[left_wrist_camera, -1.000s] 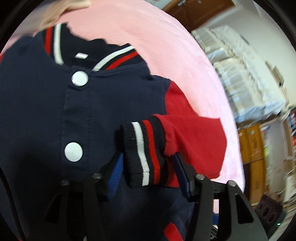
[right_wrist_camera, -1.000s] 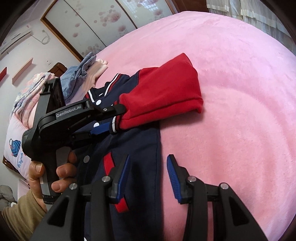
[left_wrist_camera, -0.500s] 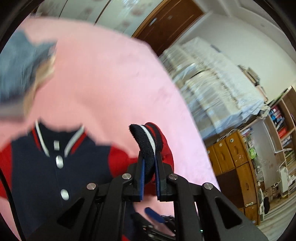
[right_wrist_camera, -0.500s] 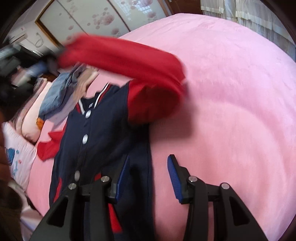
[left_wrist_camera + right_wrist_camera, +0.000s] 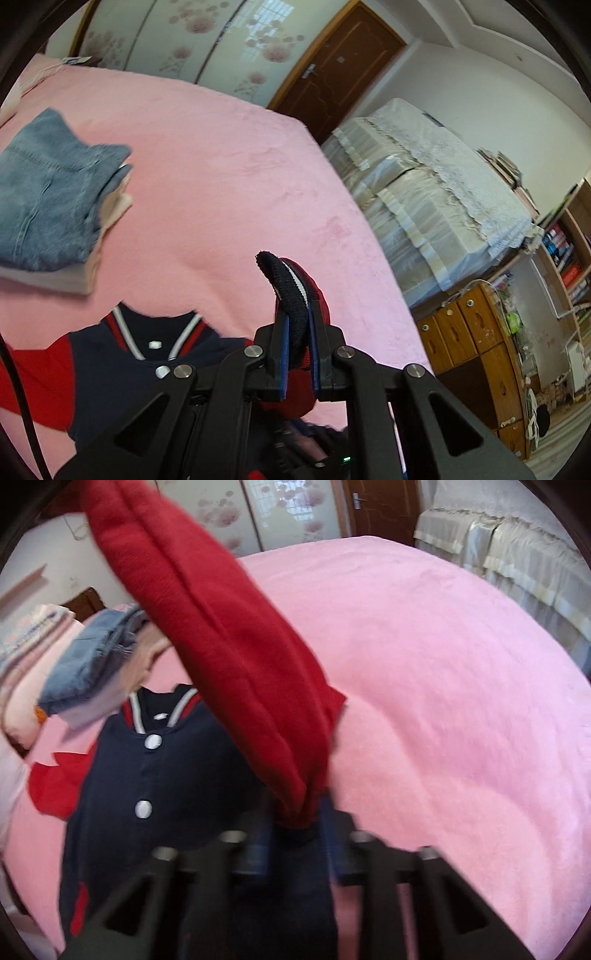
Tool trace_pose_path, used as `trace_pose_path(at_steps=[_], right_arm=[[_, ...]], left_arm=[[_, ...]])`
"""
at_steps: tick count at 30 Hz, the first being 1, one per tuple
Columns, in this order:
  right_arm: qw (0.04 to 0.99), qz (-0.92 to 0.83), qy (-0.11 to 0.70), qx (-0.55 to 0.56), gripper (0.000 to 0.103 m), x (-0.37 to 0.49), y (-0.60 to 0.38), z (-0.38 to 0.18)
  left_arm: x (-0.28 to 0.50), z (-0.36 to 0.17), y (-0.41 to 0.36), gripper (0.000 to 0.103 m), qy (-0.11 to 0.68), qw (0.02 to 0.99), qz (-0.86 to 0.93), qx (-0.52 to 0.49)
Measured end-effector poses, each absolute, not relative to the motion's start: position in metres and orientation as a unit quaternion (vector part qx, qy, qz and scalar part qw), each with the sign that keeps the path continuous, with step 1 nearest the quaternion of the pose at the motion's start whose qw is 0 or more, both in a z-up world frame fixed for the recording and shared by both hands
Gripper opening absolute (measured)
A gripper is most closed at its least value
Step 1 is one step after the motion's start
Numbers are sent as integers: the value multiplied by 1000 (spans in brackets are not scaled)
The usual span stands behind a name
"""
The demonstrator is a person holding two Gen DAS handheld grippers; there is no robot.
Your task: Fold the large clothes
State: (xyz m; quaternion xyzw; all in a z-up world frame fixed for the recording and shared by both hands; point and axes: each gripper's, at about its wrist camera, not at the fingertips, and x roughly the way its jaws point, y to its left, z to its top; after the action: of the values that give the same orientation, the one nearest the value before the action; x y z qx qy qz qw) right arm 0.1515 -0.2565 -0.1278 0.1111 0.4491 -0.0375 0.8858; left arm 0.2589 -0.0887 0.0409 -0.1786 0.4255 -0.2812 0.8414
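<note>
A navy varsity jacket [image 5: 147, 797] with red sleeves and white snaps lies face up on the pink bed [image 5: 443, 701]. My left gripper [image 5: 297, 332] is shut on the striped cuff [image 5: 288, 288] of one red sleeve and holds it raised. In the right wrist view that red sleeve [image 5: 229, 627] stretches up and to the left, from the jacket's shoulder. My right gripper [image 5: 295, 845] is blurred, with its jaws apart around the jacket's edge where the sleeve starts. The jacket's collar and top snaps show in the left wrist view [image 5: 155, 339].
A stack of folded clothes topped by blue jeans [image 5: 48, 199] lies beyond the collar; it also shows in the right wrist view [image 5: 92, 664]. Pillows [image 5: 26, 653] lie at the far left. A covered sofa [image 5: 424, 206], a wooden cabinet [image 5: 476, 350] and a door [image 5: 332, 66] stand past the bed.
My left gripper closed on the sleeve cuff and lifted it high, pulling the folded sleeve out straight. My right gripper moved forward to the jacket at the sleeve's base.
</note>
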Motion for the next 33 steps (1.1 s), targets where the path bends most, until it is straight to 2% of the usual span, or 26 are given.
trace_pose_path(at_steps=[1,5,13,15,16,17,20,26,30,33], right_arm=[[884,-40,450,118,14,150,-259,-130],[875,-37,461,143,13,141,-270,-142],[869,-34,480,113,16,128,-260,-149],[865,-23,489,115,20,126,-261,-142],[864,-12,488,120,27,126,-260,-137],[864,3,486,131,39,124,-263,-130],[870,39,461,171,56,119,-274,-102],[872,31,445,202,56,156,-300,-82],[843,26,477,247,54,198,-323,-113],[818,30,499,283,42,224,-334,-135]], left_arm=[[259,33,-83,7,427,843,-276,-178],[257,-11,-52,7,447,844,-241,-170],[264,-148,11,7,553,801,-148,-176],[263,-168,18,9,568,789,-147,-182],[262,-172,21,10,566,787,-154,-190],[261,-172,22,15,563,787,-160,-194],[259,-168,22,28,558,786,-182,-196],[263,-166,15,31,557,788,-187,-187],[266,-170,15,31,557,784,-187,-199],[268,-171,15,31,556,784,-189,-200]])
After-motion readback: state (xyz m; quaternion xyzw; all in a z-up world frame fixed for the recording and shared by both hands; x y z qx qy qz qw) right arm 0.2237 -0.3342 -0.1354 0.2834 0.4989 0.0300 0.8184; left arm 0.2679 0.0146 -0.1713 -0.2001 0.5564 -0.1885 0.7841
